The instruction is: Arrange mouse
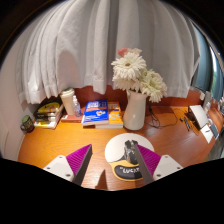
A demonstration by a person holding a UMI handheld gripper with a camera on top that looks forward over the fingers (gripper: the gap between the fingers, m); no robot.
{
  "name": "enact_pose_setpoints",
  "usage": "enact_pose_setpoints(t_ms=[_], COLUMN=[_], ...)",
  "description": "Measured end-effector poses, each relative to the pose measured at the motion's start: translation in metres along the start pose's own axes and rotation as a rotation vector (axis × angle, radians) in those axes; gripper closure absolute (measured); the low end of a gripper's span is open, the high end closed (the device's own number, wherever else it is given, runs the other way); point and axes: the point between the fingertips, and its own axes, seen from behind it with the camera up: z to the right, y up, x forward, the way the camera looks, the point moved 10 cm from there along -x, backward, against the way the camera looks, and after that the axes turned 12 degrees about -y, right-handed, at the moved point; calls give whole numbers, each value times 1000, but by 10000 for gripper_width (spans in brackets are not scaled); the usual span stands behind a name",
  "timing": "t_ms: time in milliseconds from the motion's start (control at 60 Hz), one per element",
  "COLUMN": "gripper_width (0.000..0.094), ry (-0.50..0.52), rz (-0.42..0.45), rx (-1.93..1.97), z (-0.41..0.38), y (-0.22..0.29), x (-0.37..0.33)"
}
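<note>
Mouse (pixel 131 153) sits on round mat (pixel 128 157) on table (pixel 60 145), between the tongs (pixel 112 160) fingertips, long axis pointing straight ahead. Tongs wide, gaps either side, not gripping. Vase (pixel 134 110) beyond.

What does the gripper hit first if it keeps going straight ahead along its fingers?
Probably the white vase of flowers, standing on the desk straight beyond the gripper. The mouse on its round pad already sits between the open fingers. Depth is unclear.
</note>
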Motion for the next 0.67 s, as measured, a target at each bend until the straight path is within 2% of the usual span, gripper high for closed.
enact_pose_setpoints(t_ms=[317, 667], gripper_width=[70, 73], ry=[75, 97], rz=[21, 28], rx=[-51, -67], z=[-66, -102], y=[-41, -62], x=[-93, -138])
